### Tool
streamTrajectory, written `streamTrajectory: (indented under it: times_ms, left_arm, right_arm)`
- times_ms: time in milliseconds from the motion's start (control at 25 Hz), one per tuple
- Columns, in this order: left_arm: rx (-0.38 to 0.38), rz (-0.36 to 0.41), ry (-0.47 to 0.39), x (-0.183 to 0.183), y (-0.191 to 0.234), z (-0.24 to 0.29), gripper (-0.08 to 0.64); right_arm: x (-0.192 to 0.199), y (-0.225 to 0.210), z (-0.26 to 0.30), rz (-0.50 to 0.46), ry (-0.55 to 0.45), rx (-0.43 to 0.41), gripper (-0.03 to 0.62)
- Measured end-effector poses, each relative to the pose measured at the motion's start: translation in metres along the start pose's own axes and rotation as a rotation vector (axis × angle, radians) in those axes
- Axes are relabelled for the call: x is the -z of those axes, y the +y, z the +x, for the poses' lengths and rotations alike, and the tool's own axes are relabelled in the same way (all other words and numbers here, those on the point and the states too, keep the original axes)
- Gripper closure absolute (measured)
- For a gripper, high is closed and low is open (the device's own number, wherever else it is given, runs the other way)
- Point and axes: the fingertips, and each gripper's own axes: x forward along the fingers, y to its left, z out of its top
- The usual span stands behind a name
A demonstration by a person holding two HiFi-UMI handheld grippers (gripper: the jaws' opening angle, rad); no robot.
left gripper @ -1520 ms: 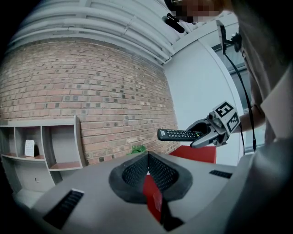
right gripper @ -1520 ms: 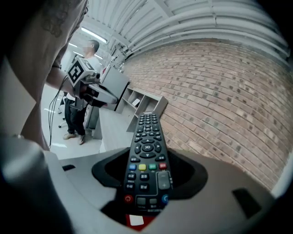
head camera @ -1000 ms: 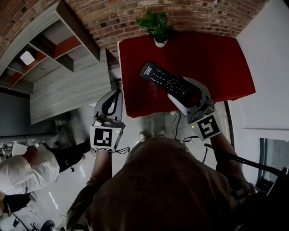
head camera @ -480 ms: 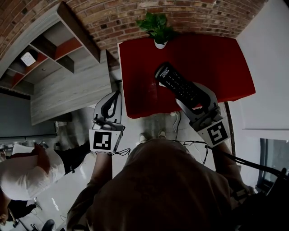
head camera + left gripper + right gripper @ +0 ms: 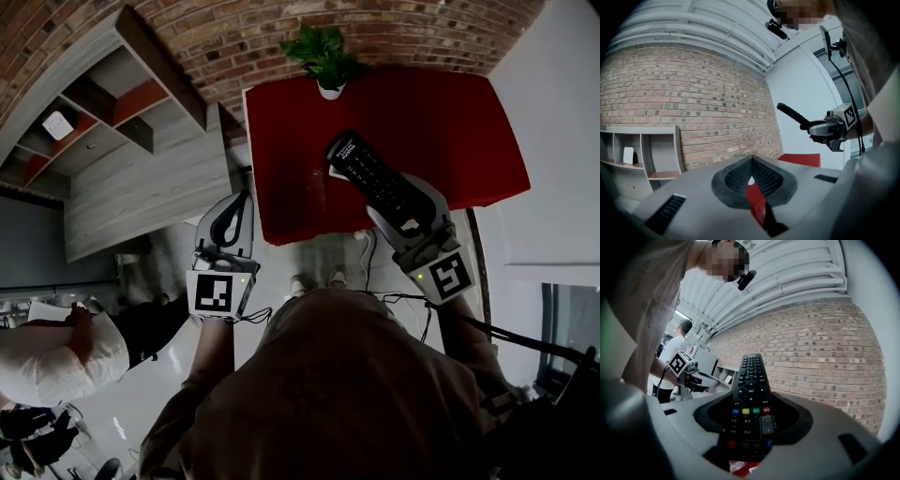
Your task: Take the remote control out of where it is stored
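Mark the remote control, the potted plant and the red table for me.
remote control (image 5: 373, 176), head view, on the keypad at mid-length.
potted plant (image 5: 323, 49), head view, on the green leaves.
red table (image 5: 469, 122), head view, on a bare part of its top.

One overhead, two on the jaws.
Looks steeply down on red desk (image 5: 450, 122), left hand-held gripper (image 5: 242, 197) and right hand-held gripper (image 5: 389, 192); from close behind each pair of jaws, faces level toward the same brick wall (image 5: 693, 93).
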Motion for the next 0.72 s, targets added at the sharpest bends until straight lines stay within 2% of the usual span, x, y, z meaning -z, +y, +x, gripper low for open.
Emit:
streamTrajectory:
  times_ms: [280,720]
  left_arm:
    - [0.007,0.02,0.023,0.007,-0.002,-0.001,0.551]
    - [0.024,0.013,0.013,0.006,-0.007,0.01,0.551]
  right_arm:
    - [0.005,-0.002,-0.005,0.007,0.013,0.006,0.344]
    - [0.013,-0.004,-0.007,0.006,0.022,0.011,0.344]
